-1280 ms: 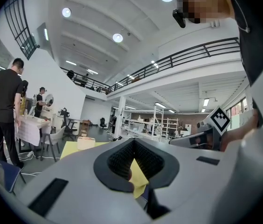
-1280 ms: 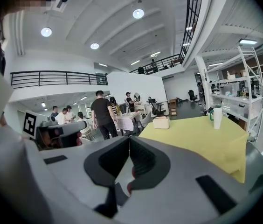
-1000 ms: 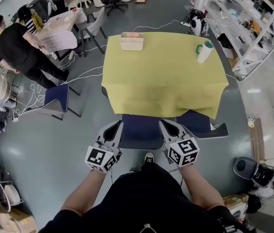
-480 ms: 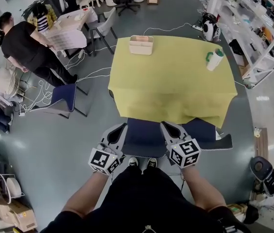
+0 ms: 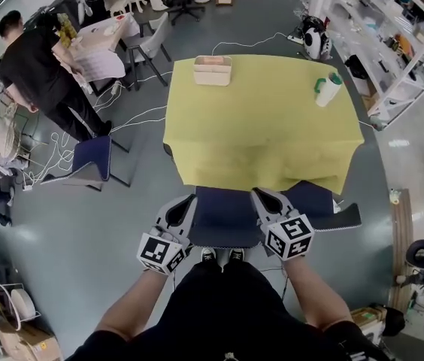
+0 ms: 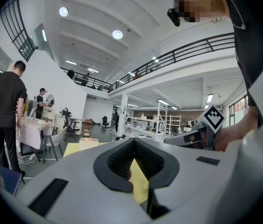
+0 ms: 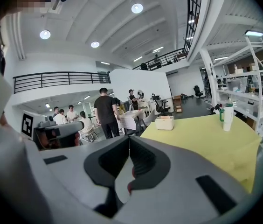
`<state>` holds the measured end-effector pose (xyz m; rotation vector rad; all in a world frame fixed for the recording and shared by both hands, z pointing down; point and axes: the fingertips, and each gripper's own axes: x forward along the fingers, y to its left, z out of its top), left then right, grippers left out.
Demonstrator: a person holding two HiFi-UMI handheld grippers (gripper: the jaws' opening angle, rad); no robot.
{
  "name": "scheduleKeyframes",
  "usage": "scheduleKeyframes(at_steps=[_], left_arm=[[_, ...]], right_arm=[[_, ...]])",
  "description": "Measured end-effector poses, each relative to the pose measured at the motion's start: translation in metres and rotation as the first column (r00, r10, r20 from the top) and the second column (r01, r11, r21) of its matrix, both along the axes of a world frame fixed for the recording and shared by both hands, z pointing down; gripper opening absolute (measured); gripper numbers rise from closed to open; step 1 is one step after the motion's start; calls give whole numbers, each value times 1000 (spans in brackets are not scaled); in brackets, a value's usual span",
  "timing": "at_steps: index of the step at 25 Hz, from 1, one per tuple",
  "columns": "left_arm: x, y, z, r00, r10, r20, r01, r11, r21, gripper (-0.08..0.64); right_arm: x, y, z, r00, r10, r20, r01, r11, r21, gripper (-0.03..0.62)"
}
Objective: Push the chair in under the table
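I had stepped closer; my clenched, empty left tool and right tool flanked the blue chair, partly under the yellow surface.

Chair: blue, far edge under the yellow table hem.
Your left gripper: at its left side.
Your right gripper: at its right side.
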<state>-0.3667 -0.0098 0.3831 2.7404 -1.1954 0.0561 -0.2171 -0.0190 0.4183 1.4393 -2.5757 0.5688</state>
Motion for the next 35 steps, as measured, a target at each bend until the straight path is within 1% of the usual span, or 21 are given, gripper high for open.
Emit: scheduleKeyframes(at_steps=[6, 11, 16, 23, 29, 35], left_arm=[[-14, -8, 32, 1000, 18, 1, -18, 998, -59, 9], [-12, -12, 61, 999, 40, 3, -39, 993, -109, 9], [-8, -4, 96, 998, 56, 4, -55, 986, -160, 9], [-6, 5, 139, 997, 72, 6, -69, 970, -232, 9], [-4, 8, 173, 995, 96, 18, -88, 961, -261, 9], [-4, 13, 205, 994, 101, 36, -85, 945, -315, 9]], right_arm=[[-3, -2, 30, 999, 32, -8, -33, 998, -57, 15], [-4, -4, 60, 999, 44, -20, -45, 993, -106, 14], [-4, 6, 94, 999, 44, -30, -48, 987, -153, 14], [-14, 23, 139, 999, 24, -35, -32, 974, -225, 14], [-25, 28, 175, 1000, 3, -28, -10, 963, -269, 14], [-28, 35, 206, 999, -18, -41, 4, 947, -320, 14]])
